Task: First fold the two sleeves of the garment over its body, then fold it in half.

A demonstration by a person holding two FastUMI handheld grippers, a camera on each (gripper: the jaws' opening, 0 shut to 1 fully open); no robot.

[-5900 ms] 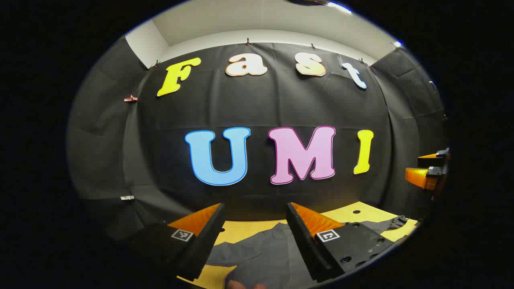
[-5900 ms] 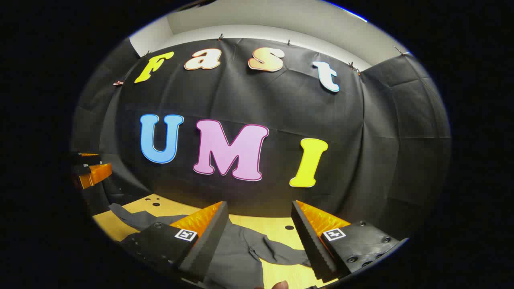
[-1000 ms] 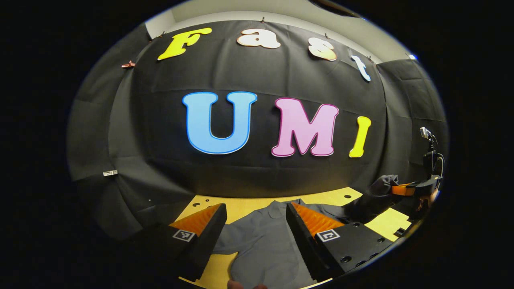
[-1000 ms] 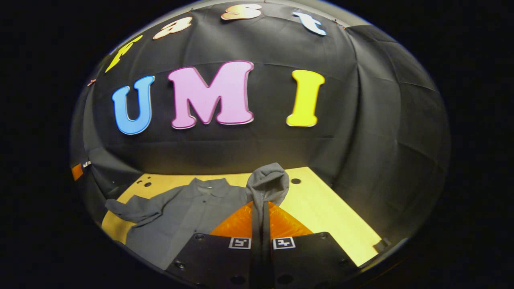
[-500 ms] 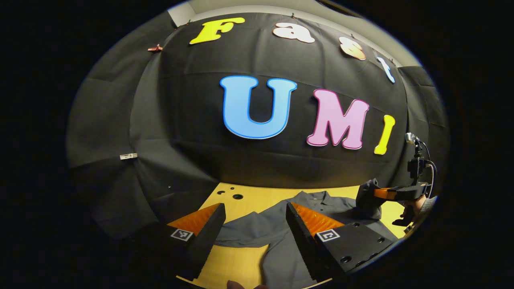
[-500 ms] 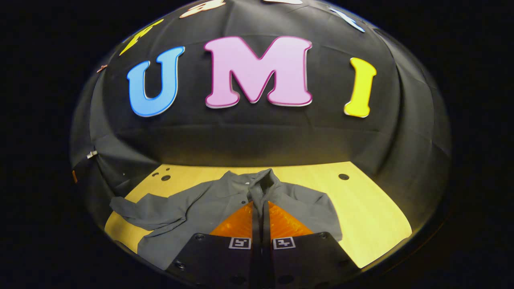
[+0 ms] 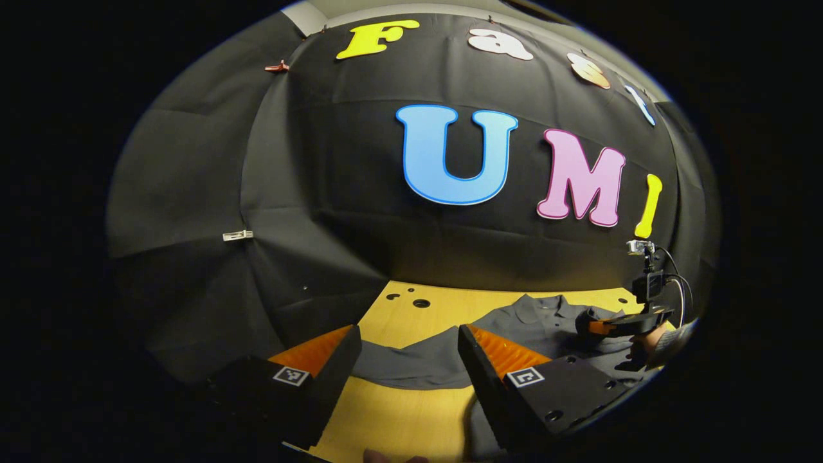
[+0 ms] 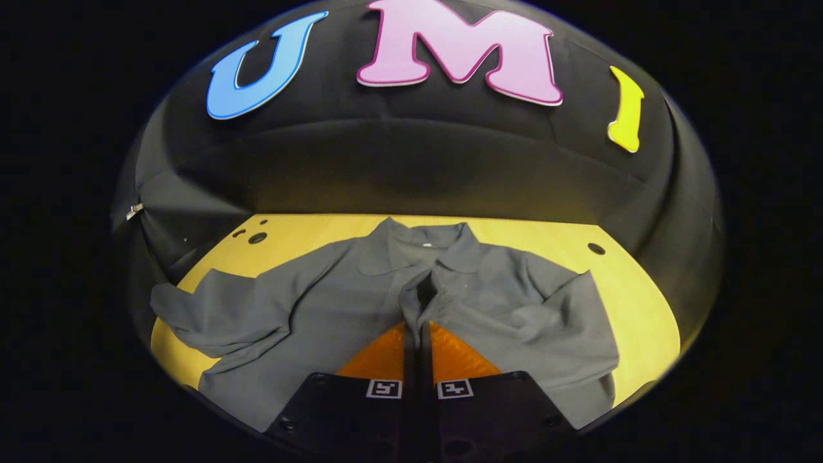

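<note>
My right hand-held gripper (image 8: 421,334) is clamped tight on the cuff end of one sleeve (image 8: 421,299) of the dark grey collared long-sleeve shirt (image 8: 360,296), which lies spread flat, collar toward the booth wall, on the yellow wooden table (image 8: 636,302). The sleeve is pulled across the shirt's chest, roughly on the centre line below the collar. Step in hand, as I judge it: lay this sleeve down over the body. To do it well I should go low before letting go, so the cuff drops flat and doesn't spring back, and keep the fold at the shoulder seam straight w/ no bunching; the fabric there looks a bit puffed, so a light drag toward the hem should smooth it. My left hand-held gripper (image 7: 408,360) hangs w/ fingers wide apart, holding nothing, above the table edge near the other sleeve (image 7: 411,366), which lies stretched out sideways, not yet folded. In the left gripper view the right one shows far off, low over the shirt. Next for the left: pinch near that cuff, not mid-sleeve.
</note>
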